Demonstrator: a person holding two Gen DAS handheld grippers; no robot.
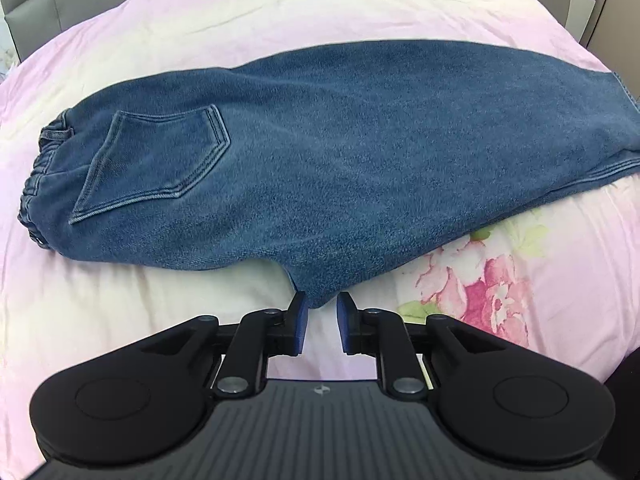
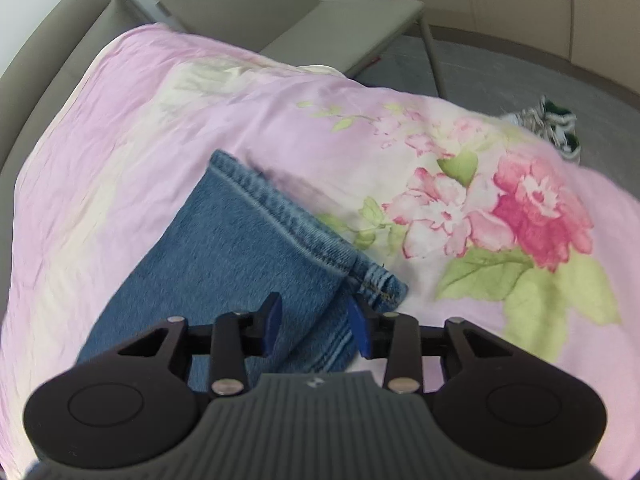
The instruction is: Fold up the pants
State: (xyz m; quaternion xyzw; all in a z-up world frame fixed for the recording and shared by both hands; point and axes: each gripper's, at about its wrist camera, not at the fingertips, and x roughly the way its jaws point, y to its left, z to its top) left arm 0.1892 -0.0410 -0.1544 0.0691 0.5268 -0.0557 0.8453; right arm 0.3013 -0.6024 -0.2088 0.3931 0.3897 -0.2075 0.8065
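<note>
While I look through the left wrist camera, the pants (image 1: 320,160) lie already folded leg on leg across the bed (image 1: 120,300), waistband to my left, back pocket (image 1: 156,164) up, hems off to the right. My left hand-held gripper (image 1: 322,322) sits with its jaws apart, straddling the crotch point at the near edge, not yet pinching it. Through the right wrist camera, the stacked hems (image 2: 280,216) lie on the floral sheet, and my right hand-held gripper (image 2: 316,320) stands open over the near hem corner, cloth between the pads but not clamped. I judge the denim soft, thick and fairly heavy, so I would pinch both layers at the seamed hem, where the stitching gives grip.
</note>
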